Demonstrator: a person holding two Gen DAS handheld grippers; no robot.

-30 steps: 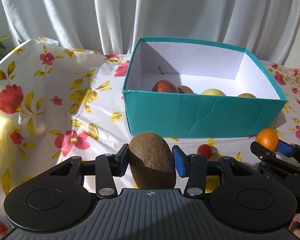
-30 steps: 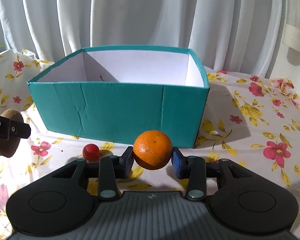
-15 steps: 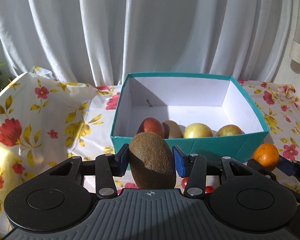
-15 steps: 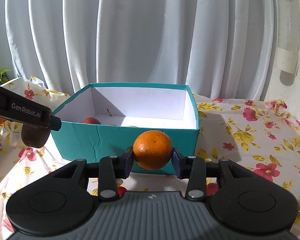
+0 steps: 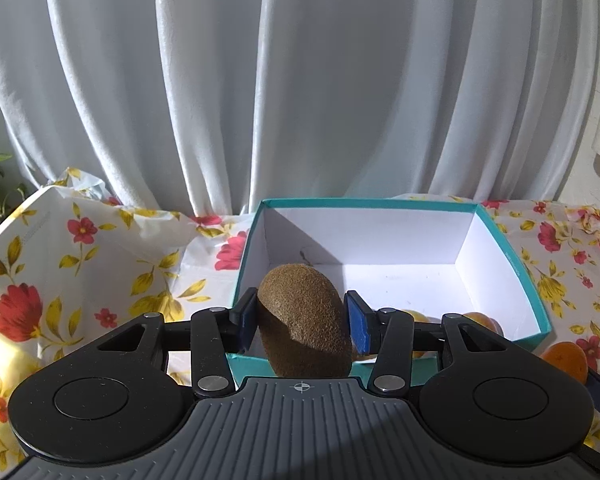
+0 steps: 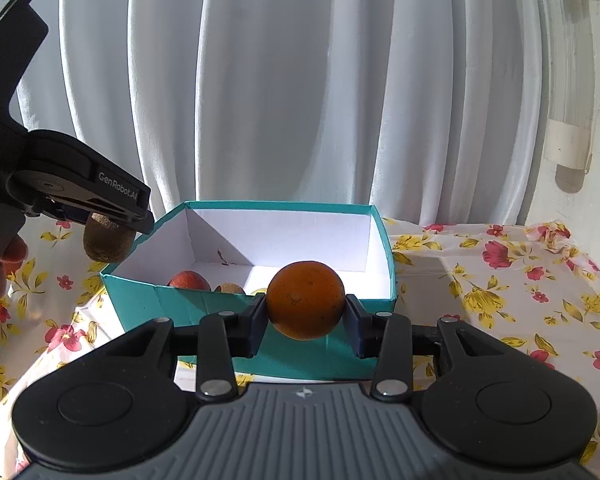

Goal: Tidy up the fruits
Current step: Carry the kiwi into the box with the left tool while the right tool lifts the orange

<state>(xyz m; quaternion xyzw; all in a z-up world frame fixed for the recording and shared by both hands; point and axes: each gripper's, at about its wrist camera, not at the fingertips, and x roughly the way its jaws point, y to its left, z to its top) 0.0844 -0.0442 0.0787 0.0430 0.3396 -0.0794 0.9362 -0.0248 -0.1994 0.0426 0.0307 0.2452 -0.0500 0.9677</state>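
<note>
1. Teal box (image 5: pixel 388 368) is set on floral cloth (image 5: pixel 100 280), far side by curtain; apples seen inside.
2. L gripper (image 5: pixel 305 320): kiwi (image 5: pixel 306 320) is clamped, held over box's near-left edge.
3. R gripper (image 6: pixel 305 312): orange (image 6: pixel 305 300) is clamped, held above near wall.

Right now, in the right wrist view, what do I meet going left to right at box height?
Left gripper with the kiwi → red apple in the box → orange in the right gripper → floral cloth.
</note>
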